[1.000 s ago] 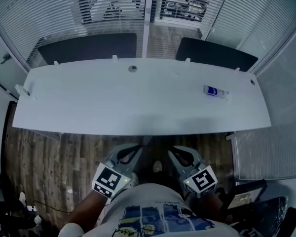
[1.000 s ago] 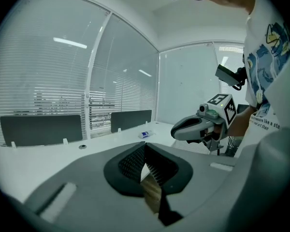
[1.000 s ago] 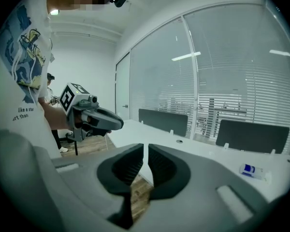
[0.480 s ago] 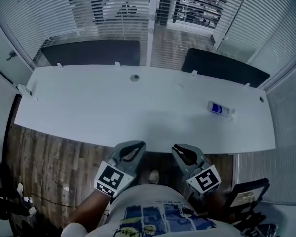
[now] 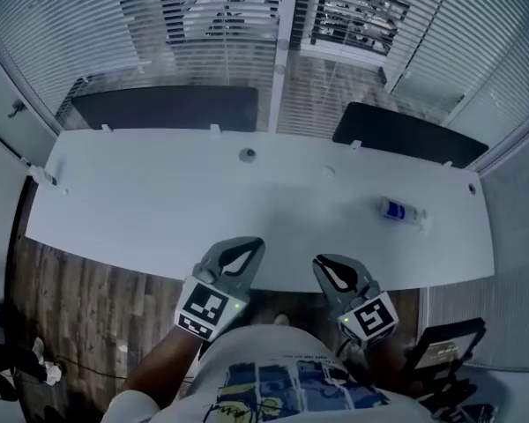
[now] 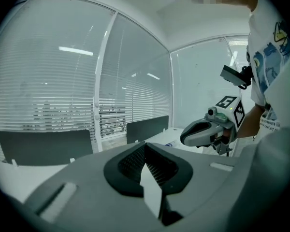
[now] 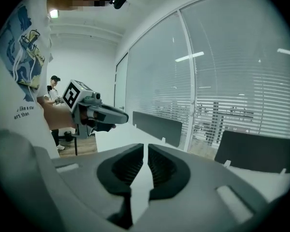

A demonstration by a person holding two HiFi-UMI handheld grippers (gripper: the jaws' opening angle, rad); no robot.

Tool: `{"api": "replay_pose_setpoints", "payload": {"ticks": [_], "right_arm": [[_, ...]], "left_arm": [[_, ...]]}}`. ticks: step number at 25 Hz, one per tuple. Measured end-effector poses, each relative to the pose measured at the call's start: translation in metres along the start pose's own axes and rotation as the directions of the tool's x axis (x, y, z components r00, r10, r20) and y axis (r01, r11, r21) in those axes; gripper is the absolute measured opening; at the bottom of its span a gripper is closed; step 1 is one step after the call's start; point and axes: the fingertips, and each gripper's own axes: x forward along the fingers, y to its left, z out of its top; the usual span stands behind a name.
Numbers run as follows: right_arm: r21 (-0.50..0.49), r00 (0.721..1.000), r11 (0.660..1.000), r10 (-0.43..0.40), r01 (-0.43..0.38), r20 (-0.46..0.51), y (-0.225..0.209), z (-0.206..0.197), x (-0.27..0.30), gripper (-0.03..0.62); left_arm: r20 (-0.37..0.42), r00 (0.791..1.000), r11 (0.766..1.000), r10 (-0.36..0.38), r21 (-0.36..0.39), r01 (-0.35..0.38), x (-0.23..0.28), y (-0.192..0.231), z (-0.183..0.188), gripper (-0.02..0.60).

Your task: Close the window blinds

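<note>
The window blinds (image 5: 203,25) hang behind the white desk. Their slats stand partly open around the middle post, where buildings outside show through. The same blinds (image 6: 63,105) fill the left gripper view, and the blinds (image 7: 232,105) also span the right gripper view. My left gripper (image 5: 254,243) is shut and empty, its tip over the desk's near edge. My right gripper (image 5: 321,262) is beside it at the same edge, jaws together with nothing between them. Both are far from the blinds. Each gripper sees the other: the right gripper (image 6: 203,132) and the left gripper (image 7: 106,115).
The long white desk (image 5: 159,201) lies between me and the windows. Two dark divider panels (image 5: 167,108) stand at its far edge. A small bottle (image 5: 398,210) lies at the right and a round grommet (image 5: 247,154) sits mid-desk. A person (image 7: 52,88) stands far behind.
Both grippers and the head have moved forward toward the desk. The gripper tips, earlier over the wooden floor, now reach the desk's near edge. Both stay shut.
</note>
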Motion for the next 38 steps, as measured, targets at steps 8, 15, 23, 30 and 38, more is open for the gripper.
{"api": "replay_pose_setpoints", "payload": {"ticks": [8,15,23,30,38], "right_arm": [[0.005,0.994,0.994,-0.106,0.106,-0.005,0.001,0.014,0.038,0.019],[0.037,0.985,0.986,-0.164,0.166,-0.048,-0.002,0.004,0.044,0.019],[0.025,0.978,0.979,-0.199,0.200,-0.057,-0.049,0.006,0.032,0.019],[0.038,0.976,0.977,-0.208,0.211,-0.063,-0.100,-0.005,0.011,0.019],[0.079,0.976,0.975,-0.201,0.207,-0.079,-0.145,-0.030,-0.002,0.019]], "left_arm": [[0.018,1.000,0.995,-0.017,0.094,0.015,0.021,0.075,0.013,0.005],[0.041,0.999,0.990,-0.012,0.138,0.007,0.061,0.114,0.026,0.040],[0.040,0.997,0.968,0.063,0.241,-0.071,0.127,0.163,0.064,0.069],[0.025,0.983,0.936,0.184,0.300,-0.183,0.198,0.203,0.098,0.103],[-0.004,0.954,0.864,0.300,0.425,-0.270,0.268,0.244,0.121,0.109]]}}
